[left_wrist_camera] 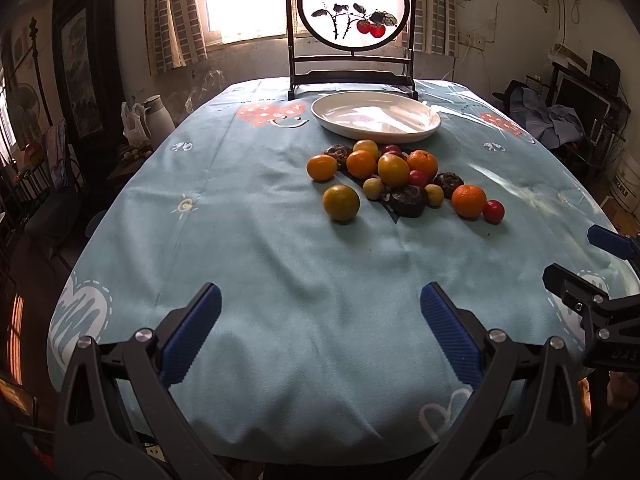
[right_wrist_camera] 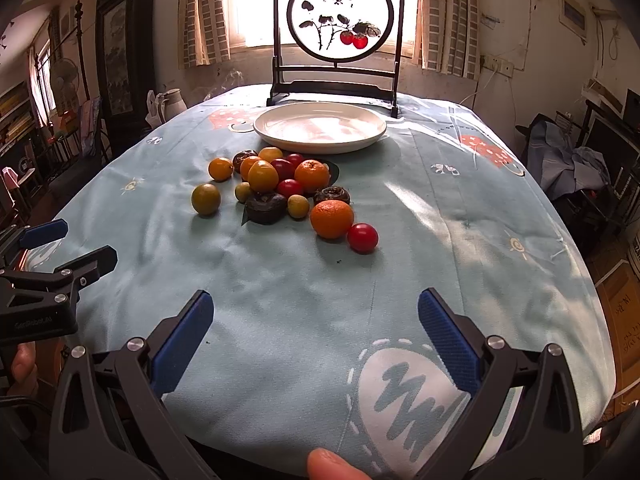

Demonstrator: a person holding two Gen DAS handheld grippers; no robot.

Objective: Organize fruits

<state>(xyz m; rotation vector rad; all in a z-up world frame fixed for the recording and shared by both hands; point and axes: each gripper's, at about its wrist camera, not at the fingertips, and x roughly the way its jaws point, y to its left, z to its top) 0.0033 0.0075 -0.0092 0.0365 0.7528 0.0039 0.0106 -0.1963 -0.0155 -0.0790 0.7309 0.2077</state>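
Note:
A pile of fruit (left_wrist_camera: 394, 172) lies mid-table: several oranges, small red fruits, small yellow-green ones and dark wrinkled ones; it also shows in the right wrist view (right_wrist_camera: 280, 188). A white empty plate (left_wrist_camera: 376, 116) (right_wrist_camera: 320, 126) sits just behind the pile. My left gripper (left_wrist_camera: 320, 300) is open and empty over the near cloth, well short of the fruit. My right gripper (right_wrist_camera: 316, 308) is open and empty, also near the front edge. Each gripper shows at the edge of the other's view: the right one (left_wrist_camera: 580, 256), the left one (right_wrist_camera: 76, 244).
The table wears a light blue patterned cloth (left_wrist_camera: 260, 240) (right_wrist_camera: 440, 220). A dark-framed round painted screen (left_wrist_camera: 352, 4) (right_wrist_camera: 340, 16) stands at the far edge behind the plate. A fingertip (right_wrist_camera: 332, 466) shows at the bottom. Furniture and clutter surround the table.

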